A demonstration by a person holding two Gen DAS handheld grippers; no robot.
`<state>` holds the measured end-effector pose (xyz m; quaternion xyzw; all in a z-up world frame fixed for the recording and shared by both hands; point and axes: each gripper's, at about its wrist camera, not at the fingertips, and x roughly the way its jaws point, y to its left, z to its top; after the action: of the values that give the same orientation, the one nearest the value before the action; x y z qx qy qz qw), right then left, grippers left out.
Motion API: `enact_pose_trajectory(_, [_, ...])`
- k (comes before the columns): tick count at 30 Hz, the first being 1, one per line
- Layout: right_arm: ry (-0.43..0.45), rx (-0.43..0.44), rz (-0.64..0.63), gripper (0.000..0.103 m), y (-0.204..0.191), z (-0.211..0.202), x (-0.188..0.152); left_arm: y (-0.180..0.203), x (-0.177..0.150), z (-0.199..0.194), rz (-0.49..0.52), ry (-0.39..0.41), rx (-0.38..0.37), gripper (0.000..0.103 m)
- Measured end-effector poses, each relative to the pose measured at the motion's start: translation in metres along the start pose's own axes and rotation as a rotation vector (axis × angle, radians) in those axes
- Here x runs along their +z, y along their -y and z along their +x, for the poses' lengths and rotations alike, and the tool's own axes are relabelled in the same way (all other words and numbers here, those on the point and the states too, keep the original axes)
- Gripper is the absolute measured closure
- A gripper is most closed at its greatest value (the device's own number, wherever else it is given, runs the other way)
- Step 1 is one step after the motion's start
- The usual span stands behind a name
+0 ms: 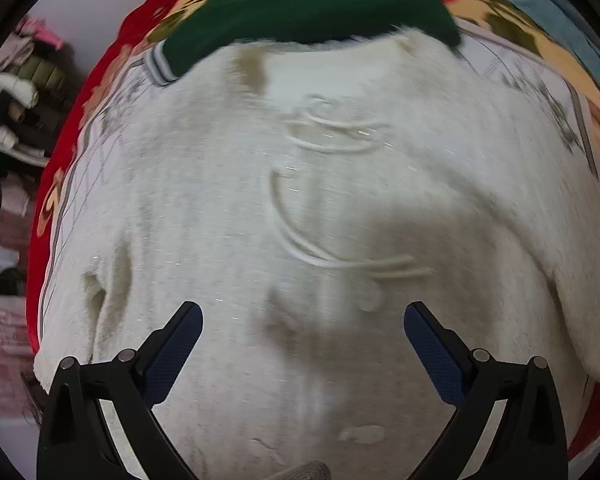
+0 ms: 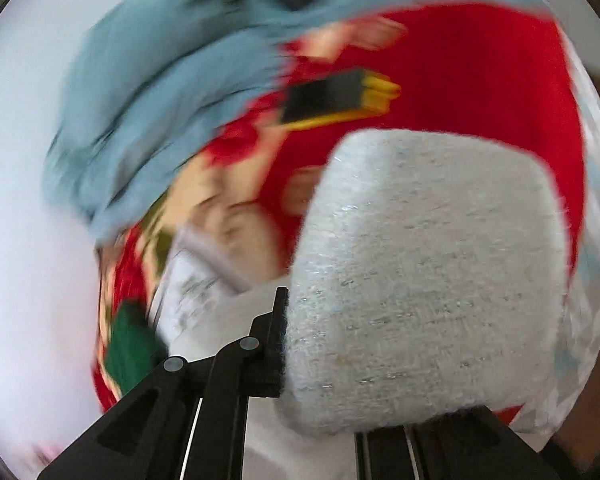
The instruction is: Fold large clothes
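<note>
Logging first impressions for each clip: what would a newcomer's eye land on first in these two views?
The white sweater fills the left wrist view, spread flat on a red floral blanket, with the left gripper open above it. In the right wrist view, the right gripper is shut on a fold of that sweater, lifted close to the lens. A green garment lies at the sweater's far edge.

Pale wall (image 1: 92, 4) behind — cluttered shelves of piled things (image 1: 16, 92) at the left edge
</note>
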<state>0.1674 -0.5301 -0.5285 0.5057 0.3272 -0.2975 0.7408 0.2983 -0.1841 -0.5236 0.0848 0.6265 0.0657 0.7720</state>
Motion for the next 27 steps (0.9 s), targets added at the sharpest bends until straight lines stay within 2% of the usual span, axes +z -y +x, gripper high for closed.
enact_pose_trajectory(3, [-0.035,0.021,-0.256,0.093,-0.083,-0.005,-0.024,-0.028,0.005,0.0,-0.049,0.003,0.011,0.0])
enact_pose_trajectory(6, [-0.096,0.046,-0.508,0.093,-0.159,0.005,-0.071,-0.068,0.005,0.003,-0.123,-0.007,0.03,0.0])
enact_pose_trajectory(8, [-0.144,0.067,-0.709,0.094,-0.214,0.019,-0.125,-0.095,0.0,0.009,-0.169,-0.015,0.048,0.0])
enact_pose_trajectory(10, [-0.183,0.088,-0.869,0.094,-0.25,0.033,-0.182,-0.124,-0.008,0.016,-0.217,-0.028,0.078,0.0])
enact_pose_trajectory(14, [-0.296,0.082,-1.189,0.094,-0.29,0.078,-0.308,-0.193,-0.035,0.039,-0.313,-0.065,0.163,0.0])
enact_pose_trajectory(17, [-0.421,0.025,-1.409,0.094,-0.288,0.12,-0.398,-0.232,-0.058,0.055,-0.356,-0.096,0.224,0.0])
enact_pose_trajectory(18, [-0.496,-0.028,-1.492,0.092,-0.279,0.137,-0.431,-0.241,-0.065,0.058,-0.368,-0.106,0.236,0.0])
enact_pose_trajectory(20, [-0.564,-0.083,-1.557,0.079,-0.256,0.146,-0.454,-0.26,-0.078,0.062,-0.394,-0.125,0.242,0.0])
enact_pose_trajectory(23, [-0.613,0.012,-1.53,0.049,-0.254,0.126,-0.453,-0.283,-0.092,0.058,-0.424,-0.132,0.232,0.0])
enact_pose_trajectory(24, [-0.657,0.068,-1.485,0.043,-0.256,0.111,-0.444,-0.286,-0.094,0.057,-0.431,-0.137,0.223,0.0])
enact_pose_trajectory(27, [-0.709,0.122,-1.398,0.042,-0.256,0.08,-0.416,-0.301,-0.105,0.05,-0.472,-0.156,0.181,0.0])
